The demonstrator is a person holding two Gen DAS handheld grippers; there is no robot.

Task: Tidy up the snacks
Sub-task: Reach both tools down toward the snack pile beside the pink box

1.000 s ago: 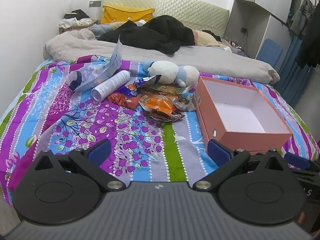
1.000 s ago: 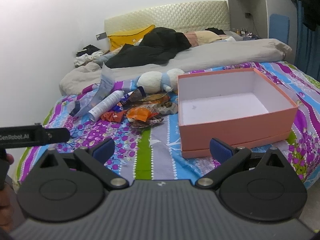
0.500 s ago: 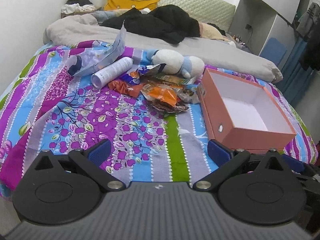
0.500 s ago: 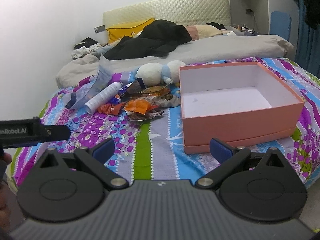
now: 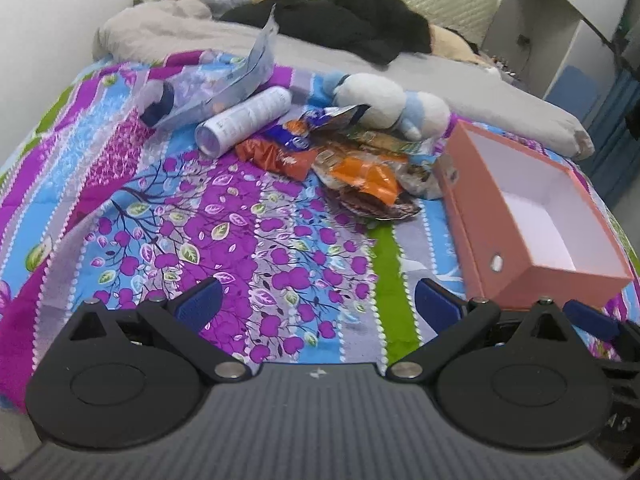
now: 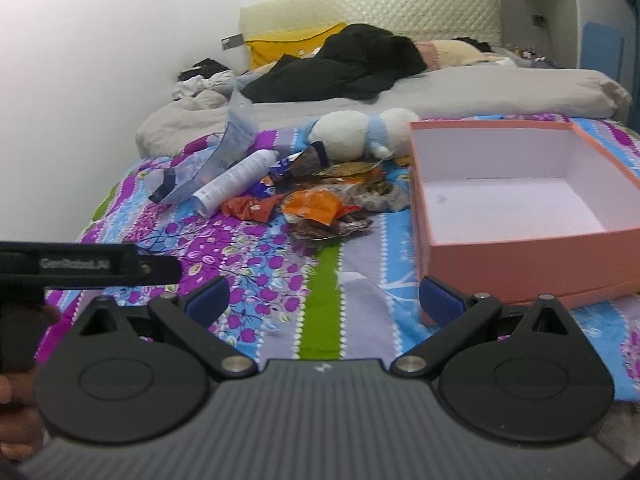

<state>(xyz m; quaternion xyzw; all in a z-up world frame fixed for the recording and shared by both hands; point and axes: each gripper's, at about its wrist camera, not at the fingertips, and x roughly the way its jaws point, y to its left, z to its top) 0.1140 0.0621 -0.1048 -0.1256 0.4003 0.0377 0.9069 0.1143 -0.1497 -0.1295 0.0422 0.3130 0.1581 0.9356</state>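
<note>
Snacks [image 5: 352, 168] heaped beside empty box [image 5: 532, 216].

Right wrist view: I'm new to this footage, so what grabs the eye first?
The empty salmon-pink cardboard box sits open at right on the purple floral bedspread. Left of it lies a heap of crinkled orange snack wrappers, with a white plush toy behind.

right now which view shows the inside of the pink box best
The right wrist view: the pink box faces the camera nearly square-on, its whole white floor visible and empty. In the left wrist view the box sits obliquely at the right edge, with only part of its floor showing.
</note>
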